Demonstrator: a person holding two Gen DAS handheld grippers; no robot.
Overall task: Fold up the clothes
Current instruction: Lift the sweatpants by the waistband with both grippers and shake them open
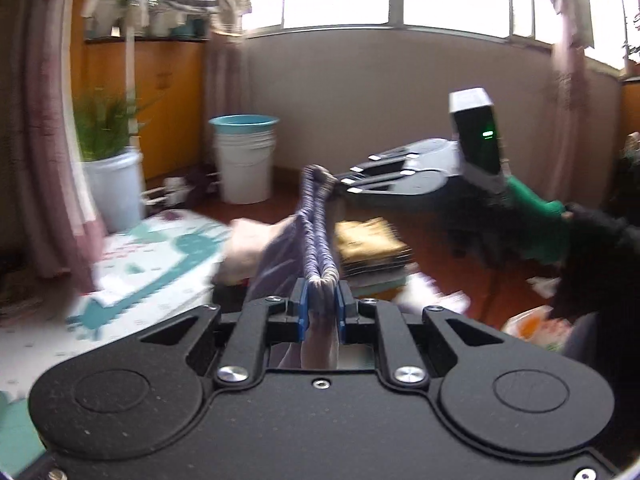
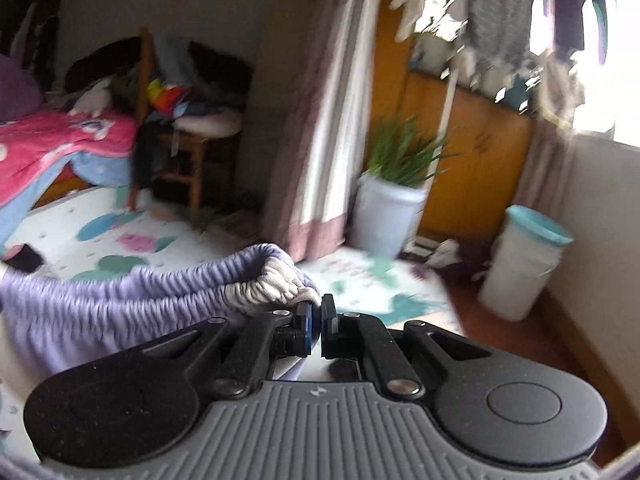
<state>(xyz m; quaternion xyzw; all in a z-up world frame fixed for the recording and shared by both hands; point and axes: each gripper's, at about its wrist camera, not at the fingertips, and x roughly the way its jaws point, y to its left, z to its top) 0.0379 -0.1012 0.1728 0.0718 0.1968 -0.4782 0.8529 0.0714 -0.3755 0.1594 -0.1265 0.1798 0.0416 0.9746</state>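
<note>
A lavender garment with a gathered elastic waistband [image 1: 316, 232] hangs in the air between both grippers. In the left wrist view my left gripper [image 1: 322, 308] is shut on one end of the waistband, with cloth bunched between its blue pads. The band runs taut up and away to my right gripper [image 1: 346, 185], which pinches the other end. In the right wrist view the right gripper [image 2: 318, 316] is shut, and the waistband [image 2: 120, 304] bunches at its left fingertip and trails off to the left. A dark-sleeved hand [image 1: 592, 240] holds the right gripper's green handle.
A patterned play mat [image 1: 160, 264] covers the floor below. A stack of folded clothes [image 1: 372, 248] lies under the stretched band. A white bucket with a teal rim [image 1: 244, 160], a potted plant [image 2: 396, 196], a curtain [image 2: 320, 140], a wooden chair [image 2: 188, 148] and a bed with a pink blanket [image 2: 52, 140] stand around.
</note>
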